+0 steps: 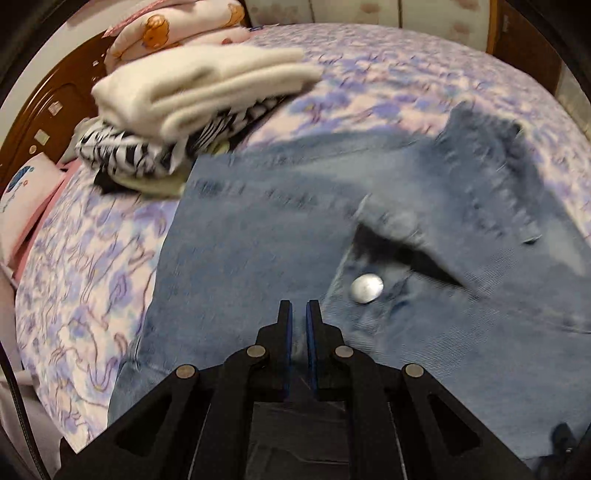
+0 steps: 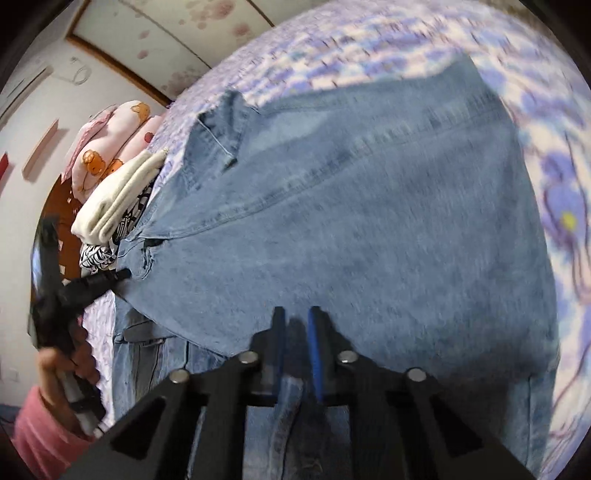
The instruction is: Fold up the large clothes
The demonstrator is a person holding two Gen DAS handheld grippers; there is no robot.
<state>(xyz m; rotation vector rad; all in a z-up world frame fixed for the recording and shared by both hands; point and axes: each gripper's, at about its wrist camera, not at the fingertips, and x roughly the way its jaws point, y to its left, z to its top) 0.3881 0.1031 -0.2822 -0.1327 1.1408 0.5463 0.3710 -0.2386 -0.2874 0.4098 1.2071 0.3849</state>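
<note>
Both views blurred; left gripper fingers pressed together over denim jacket; right gripper fingers pinching denim, contact half hidden

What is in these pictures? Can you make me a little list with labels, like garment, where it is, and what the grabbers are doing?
garment: blue denim jacket with a silver button
surface: bed with a purple flowered sheet
finished pile: folded cream garment on top of a black-and-white patterned one, beside the denim
behind the pile: pink pillows
left gripper: shut, denim between its fingers
right gripper: shut, denim between its fingers
person: hand in a pink sleeve holding the left gripper
picture quality: blurry
</note>
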